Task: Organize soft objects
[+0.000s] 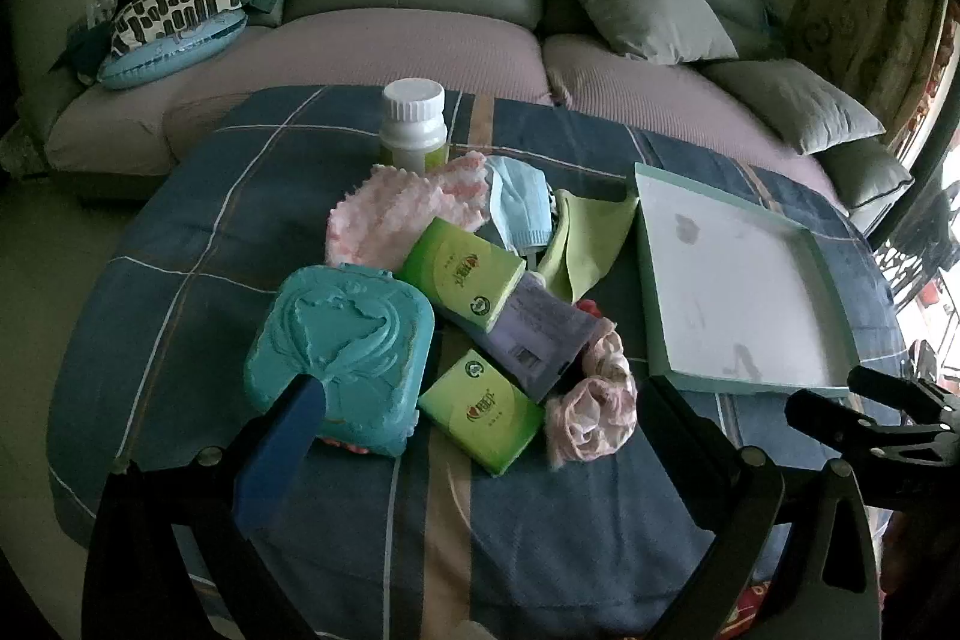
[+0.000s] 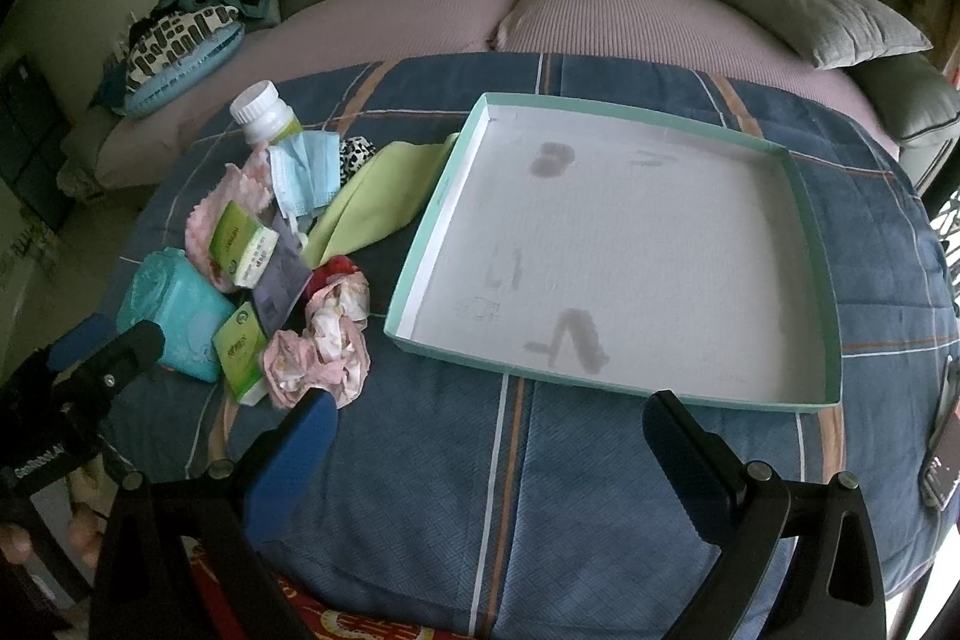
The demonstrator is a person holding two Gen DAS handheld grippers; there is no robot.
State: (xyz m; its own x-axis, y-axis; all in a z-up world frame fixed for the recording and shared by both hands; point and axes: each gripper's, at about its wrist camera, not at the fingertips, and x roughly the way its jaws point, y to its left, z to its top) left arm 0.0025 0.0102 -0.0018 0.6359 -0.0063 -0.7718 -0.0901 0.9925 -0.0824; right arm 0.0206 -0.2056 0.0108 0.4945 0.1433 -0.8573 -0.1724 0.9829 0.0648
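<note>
A: Where do things stand?

B: Both tools hover over the table, draped in a blue plaid quilted cloth (image 2: 600,490). The left gripper (image 1: 480,406) has its jaws spread wide and holds nothing; so does the right gripper (image 2: 489,421). The soft things lie heaped at nine o'clock of the shallow white cardboard tray with a mint-green rim (image 2: 810,280), which has nothing in it.

A: What's in the heap?

B: A crumpled pink frilly fabric bundle (image 2: 327,346), a fuzzy pink knitted cloth (image 1: 402,214), a pleated blue face mask (image 2: 303,175), a smooth lime-green cloth (image 2: 372,202), two glossy green tissue packs (image 1: 480,409), a lavender pouch (image 1: 534,334).

A: Risks?

B: Limp fabric could snag neighbours and drag them along. The rigid embossed teal plastic box (image 1: 342,346) and the white capped plastic bottle (image 1: 414,124) aren't soft; grabbing them would be a sorting mistake, I'd judge.
</note>
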